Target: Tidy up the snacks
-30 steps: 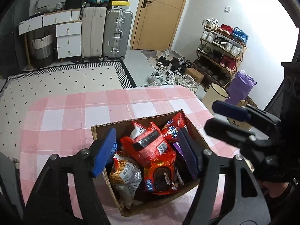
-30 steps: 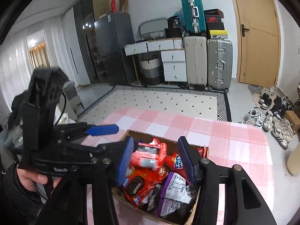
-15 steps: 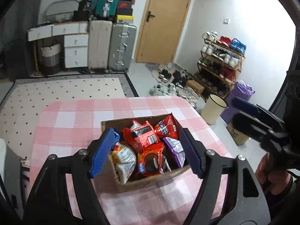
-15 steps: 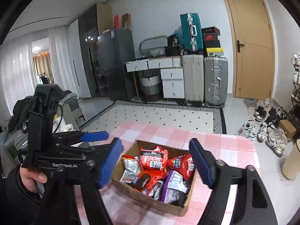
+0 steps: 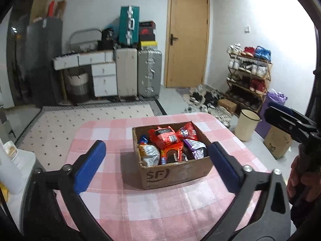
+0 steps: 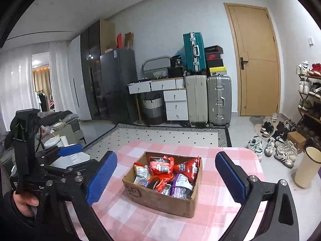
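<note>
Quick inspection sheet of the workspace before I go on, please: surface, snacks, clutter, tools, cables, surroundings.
Surface: table with pink checked cloth, bare around the box.
Job's things: open cardboard box holding the snack packets; none seen outside it.
Clutter: nothing seen on the cloth.
Grippers: left tool and right tool both open after just widening, nothing between the pads, held short of the box.
Cables: nothing seen.
Surroundings: suitcases, closed door, shoe rack, loose shoes on the floor.
</note>
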A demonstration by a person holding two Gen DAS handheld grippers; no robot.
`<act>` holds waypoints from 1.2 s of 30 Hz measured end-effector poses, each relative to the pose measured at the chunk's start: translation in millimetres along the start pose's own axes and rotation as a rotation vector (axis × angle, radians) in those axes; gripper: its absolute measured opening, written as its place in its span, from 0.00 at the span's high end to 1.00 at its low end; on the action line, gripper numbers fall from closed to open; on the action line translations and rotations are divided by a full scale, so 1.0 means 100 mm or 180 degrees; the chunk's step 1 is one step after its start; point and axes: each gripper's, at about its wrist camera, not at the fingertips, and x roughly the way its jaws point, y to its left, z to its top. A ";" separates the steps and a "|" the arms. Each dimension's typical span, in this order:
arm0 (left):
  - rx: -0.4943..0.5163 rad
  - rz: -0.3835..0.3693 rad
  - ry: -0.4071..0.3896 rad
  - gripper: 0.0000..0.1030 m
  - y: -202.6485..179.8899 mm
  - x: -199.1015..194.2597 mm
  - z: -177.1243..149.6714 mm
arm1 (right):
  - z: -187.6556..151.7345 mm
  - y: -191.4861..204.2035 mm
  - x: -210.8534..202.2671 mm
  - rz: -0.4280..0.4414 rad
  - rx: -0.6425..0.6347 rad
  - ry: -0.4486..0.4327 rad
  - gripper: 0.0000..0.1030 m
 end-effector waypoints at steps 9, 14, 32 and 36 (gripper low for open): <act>-0.0134 0.0253 -0.0260 0.00 0.07 -0.28 -0.58 | -0.69 -0.06 -0.30 -0.0227 -0.0041 0.0100 0.02; -0.0126 0.0343 -0.0346 0.00 0.08 -0.21 -0.86 | -1.05 -0.11 -0.39 -0.0323 -0.0073 0.0057 0.02; -0.0148 0.0560 -0.0242 0.00 0.21 0.72 -1.51 | -1.55 -0.13 -0.12 -0.0474 -0.0471 -0.0327 0.02; -0.0108 0.0573 -0.0258 0.00 0.16 0.80 -1.56 | -1.59 -0.13 -0.03 -0.0425 -0.0455 -0.0244 0.02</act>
